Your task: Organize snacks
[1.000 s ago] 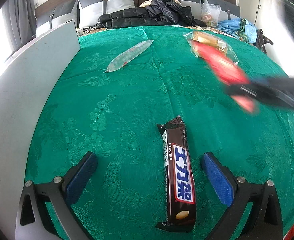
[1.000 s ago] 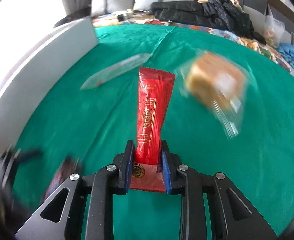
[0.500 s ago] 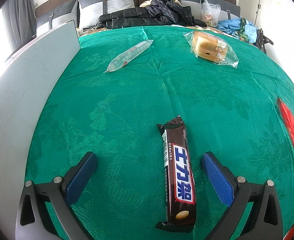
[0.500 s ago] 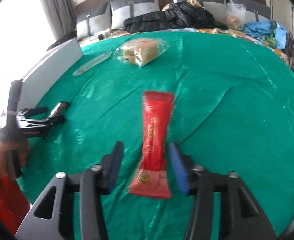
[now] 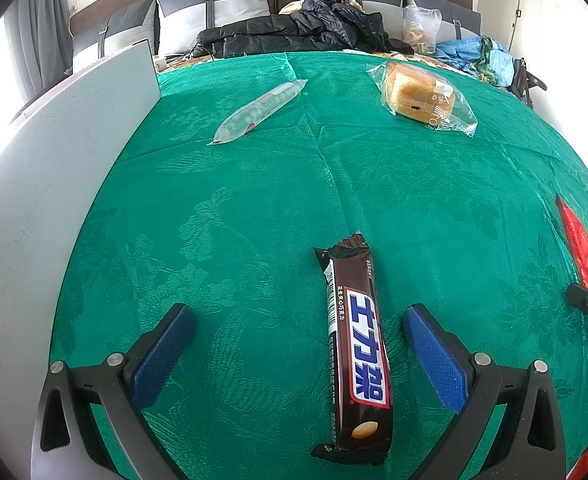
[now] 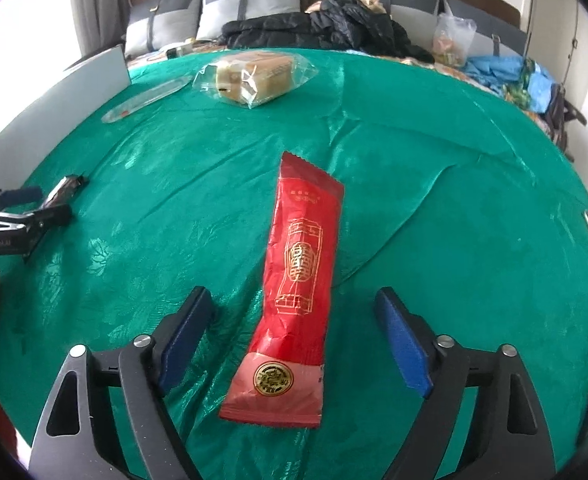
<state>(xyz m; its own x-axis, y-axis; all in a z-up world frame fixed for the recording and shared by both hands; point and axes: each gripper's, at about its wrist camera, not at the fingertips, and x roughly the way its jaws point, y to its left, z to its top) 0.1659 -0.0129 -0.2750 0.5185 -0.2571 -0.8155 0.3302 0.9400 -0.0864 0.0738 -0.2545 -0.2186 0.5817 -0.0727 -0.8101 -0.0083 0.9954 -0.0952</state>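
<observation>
Left gripper (image 5: 298,344) angled down toward the surface, blue-padded fingers (image 5: 434,354) spread wide; right gripper (image 6: 294,336) tilted down likewise, its jaws opening, pads touching nothing.

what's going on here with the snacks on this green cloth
A person is sorting snacks on a green patterned tablecloth with two handheld grippers. The right gripper is opening its jaws around a flat red foil snack packet lying on the cloth, pads clear of it. The left gripper sits open astride a dark brown chocolate bar. A clear-bagged bread loaf and a clear tube-shaped packet lie farther back.
</observation>
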